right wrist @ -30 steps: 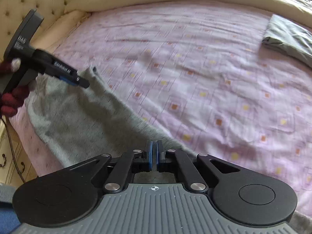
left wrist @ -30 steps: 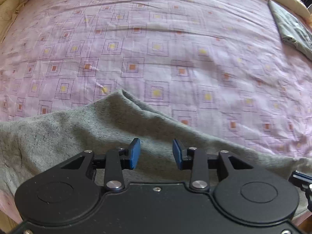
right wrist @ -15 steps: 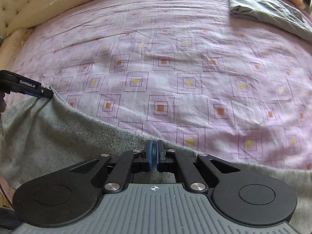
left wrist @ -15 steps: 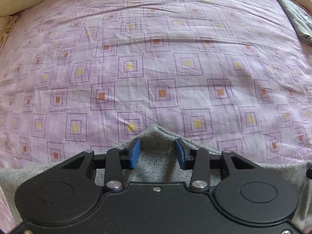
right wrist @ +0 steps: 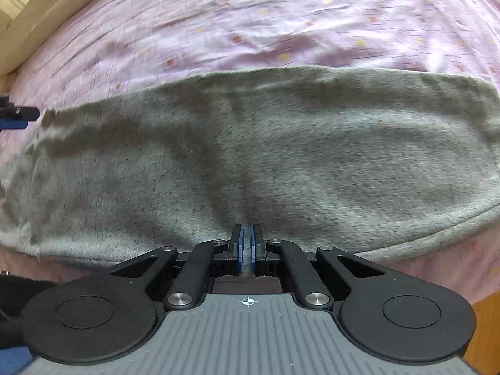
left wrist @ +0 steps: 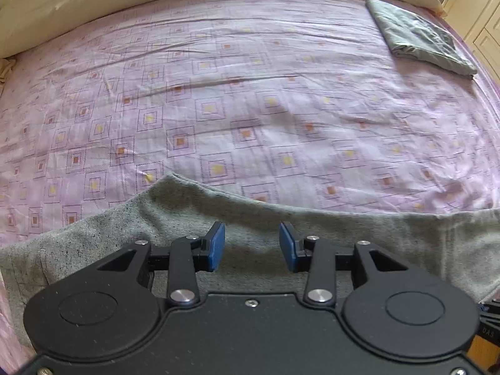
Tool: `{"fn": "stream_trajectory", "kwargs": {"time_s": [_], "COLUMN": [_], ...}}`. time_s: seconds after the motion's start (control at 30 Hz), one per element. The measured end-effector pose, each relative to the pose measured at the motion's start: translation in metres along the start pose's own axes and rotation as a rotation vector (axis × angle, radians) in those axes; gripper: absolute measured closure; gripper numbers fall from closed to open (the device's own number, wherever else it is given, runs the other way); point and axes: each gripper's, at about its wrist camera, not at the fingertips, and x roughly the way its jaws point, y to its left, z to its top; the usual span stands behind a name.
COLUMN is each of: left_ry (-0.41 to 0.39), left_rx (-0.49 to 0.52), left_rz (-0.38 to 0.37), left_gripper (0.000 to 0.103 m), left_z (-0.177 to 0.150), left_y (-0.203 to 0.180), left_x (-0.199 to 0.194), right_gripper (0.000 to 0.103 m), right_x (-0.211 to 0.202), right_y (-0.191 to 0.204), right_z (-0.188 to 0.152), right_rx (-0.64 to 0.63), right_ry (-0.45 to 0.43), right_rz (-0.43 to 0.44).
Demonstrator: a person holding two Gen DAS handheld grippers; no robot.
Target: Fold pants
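The grey pants [right wrist: 265, 153] lie spread across the near edge of the bed, blurred by motion in the right wrist view. They also show in the left wrist view [left wrist: 175, 215] as a grey band along the bottom. My right gripper [right wrist: 247, 245] is shut on the near edge of the pants, with cloth pinched between its blue pads. My left gripper [left wrist: 251, 245] is open just above the pants, holding nothing. Its fingertips [right wrist: 18, 117] show at the left edge of the right wrist view, beside a corner of the pants.
The bed carries a pink sheet [left wrist: 250, 109] with a pattern of squares. A folded grey cloth [left wrist: 418, 40] lies at the far right corner. A cream padded rim [left wrist: 93, 3] runs along the far side. Wooden furniture [right wrist: 484, 328] stands by the near edge.
My right gripper has pulled back, and the pants now lie spread wide in front of it. My left gripper has drawn back from the pants' edge and stays open.
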Motion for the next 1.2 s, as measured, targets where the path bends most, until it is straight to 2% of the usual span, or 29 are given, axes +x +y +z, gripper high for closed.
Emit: {"fn": "stream_trajectory", "kwargs": {"time_s": [0.17, 0.27, 0.4, 0.5, 0.63, 0.7, 0.77, 0.8, 0.97, 1.07, 1.13, 1.2], "left_ry": [-0.020, -0.034, -0.098, -0.157, -0.200, -0.200, -0.190, -0.181, -0.104, -0.070, -0.050, -0.036], "left_rx": [-0.014, -0.012, 0.075, 0.158, 0.184, 0.179, 0.174, 0.169, 0.098, 0.066, 0.050, 0.028], "left_rz": [-0.078, -0.162, -0.274, -0.294, -0.239, -0.200, -0.160, -0.136, -0.056, -0.015, 0.019, 0.035], "left_gripper": [0.056, 0.056, 0.056, 0.048, 0.047, 0.047, 0.047, 0.047, 0.047, 0.047, 0.047, 0.047], "left_z": [-0.008, -0.015, -0.025, -0.031, -0.043, -0.050, -0.059, -0.063, -0.079, -0.086, -0.089, -0.090], "left_y": [-0.041, -0.083, -0.154, -0.200, -0.232, -0.238, -0.239, -0.238, -0.223, -0.214, -0.210, -0.206], "left_x": [-0.038, -0.060, -0.094, -0.113, -0.119, -0.114, -0.108, -0.104, -0.085, -0.076, -0.071, -0.069], "right_gripper": [0.098, 0.098, 0.098, 0.098, 0.098, 0.094, 0.069, 0.066, 0.063, 0.061, 0.060, 0.060], "right_x": [-0.025, -0.036, -0.045, -0.045, -0.047, -0.049, -0.050, -0.051, -0.048, -0.043, -0.039, -0.041], "right_y": [-0.043, -0.069, -0.095, -0.109, -0.136, -0.155, -0.174, -0.184, -0.228, -0.245, -0.249, -0.249], "right_z": [0.017, 0.035, 0.064, 0.085, 0.098, 0.098, 0.092, 0.089, 0.066, 0.056, 0.054, 0.051], "right_rx": [0.025, 0.031, 0.048, 0.044, 0.075, 0.106, 0.135, 0.149, 0.192, 0.201, 0.179, 0.132], "right_ry": [-0.078, -0.125, -0.163, -0.189, -0.213, -0.219, -0.220, -0.217, -0.179, -0.150, -0.127, -0.130], "right_rz": [0.015, 0.019, 0.043, 0.036, 0.007, 0.009, 0.013, 0.022, 0.043, 0.086, 0.109, 0.074]}}
